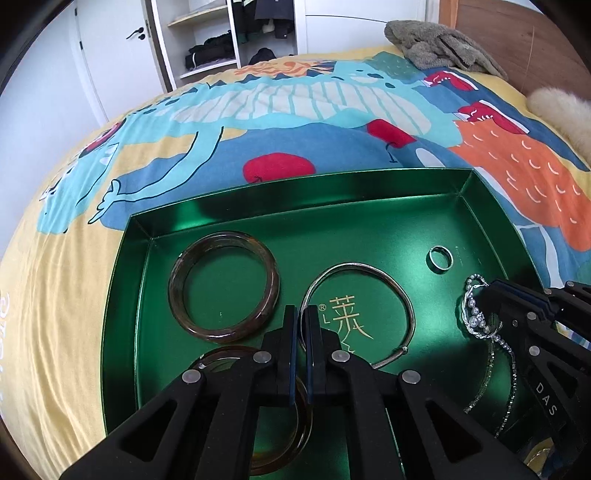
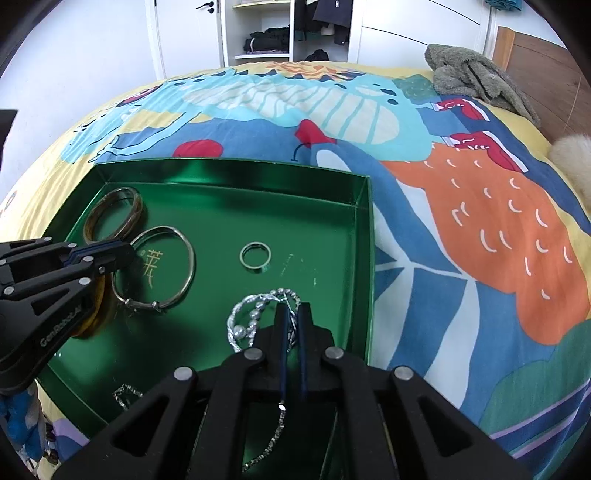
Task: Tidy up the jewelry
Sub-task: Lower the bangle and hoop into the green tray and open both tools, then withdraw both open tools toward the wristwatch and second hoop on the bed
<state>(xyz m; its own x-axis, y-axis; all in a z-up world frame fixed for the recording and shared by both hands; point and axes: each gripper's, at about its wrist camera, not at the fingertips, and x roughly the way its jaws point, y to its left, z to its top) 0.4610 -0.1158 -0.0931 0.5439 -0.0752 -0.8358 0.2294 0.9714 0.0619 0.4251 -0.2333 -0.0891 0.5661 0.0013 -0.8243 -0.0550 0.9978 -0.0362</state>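
Observation:
A green tray (image 1: 332,192) (image 2: 364,229) lies on the bed. In it are a brown bangle (image 1: 223,286) (image 2: 112,214), a second amber bangle (image 1: 280,458) under my left gripper, a thin silver bangle (image 1: 406,310) (image 2: 190,266) and a small silver ring (image 1: 440,258) (image 2: 255,256). My left gripper (image 1: 302,317) (image 2: 129,251) is shut and empty above the silver bangle's edge. My right gripper (image 2: 293,314) (image 1: 484,295) is shut on a pearl bracelet (image 1: 474,314) (image 2: 243,321). A sparkly chain (image 1: 511,373) (image 2: 275,435) hangs below it.
The bed has a colourful patterned cover (image 1: 295,122) (image 2: 461,221). A grey plush toy (image 1: 439,46) (image 2: 476,74) and a white fluffy item (image 1: 561,110) lie near the wooden headboard (image 1: 524,33). A small silver chain (image 2: 125,395) lies at the tray's near corner.

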